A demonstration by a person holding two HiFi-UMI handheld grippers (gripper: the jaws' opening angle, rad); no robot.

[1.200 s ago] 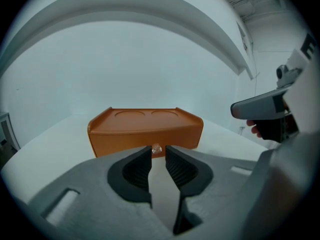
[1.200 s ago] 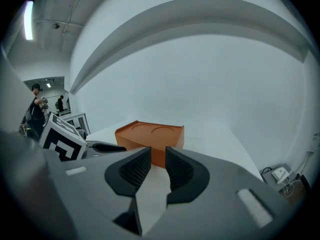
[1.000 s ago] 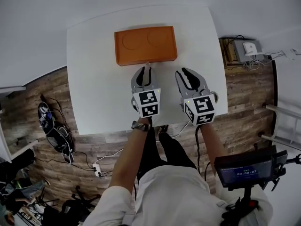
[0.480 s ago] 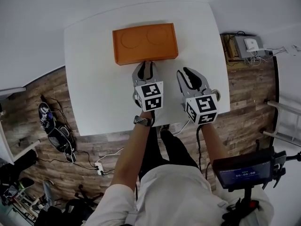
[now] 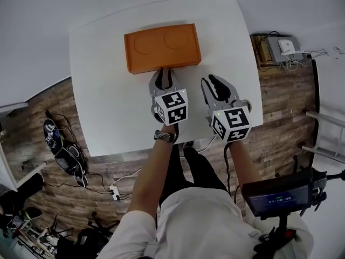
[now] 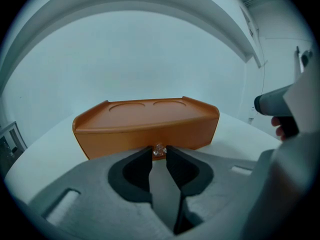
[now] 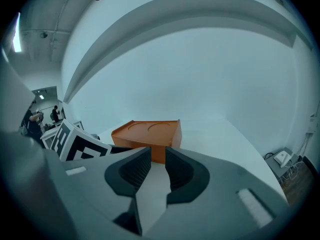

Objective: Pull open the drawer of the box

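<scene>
**Box sitting at back of bench, L claw lining up on knob**

Orange box is lying flat, w/ two round recesses in its top. It is sitting toward the far edge of the white bench, approx. mid-width. Drawer front is facing the person and sitting flush w/ the box body, not pulled out yet. A small clear knob is sticking out low on the middle of that front.

L claw is reaching right up to the box front, pointing fwd & down. Its jaws are standing apart w/ a narrow gap, and the knob is sitting right btwn the two tips. The pads are not visibly squeezing it, so the claw is reading as open w/ the knob in the gap.

R claw is hovering just beside the L one, on its right, short of the box and not touching it. Its jaws are also standing apart w/ nothing btwn them. Bare bench is showing through the gap, w/ the box beyond the tips.

Person is standing at the near edge of the bench, wearing a watch on the L wrist. Wood floor is showing around the bench, and a small screen is glowing at lower right.
</scene>
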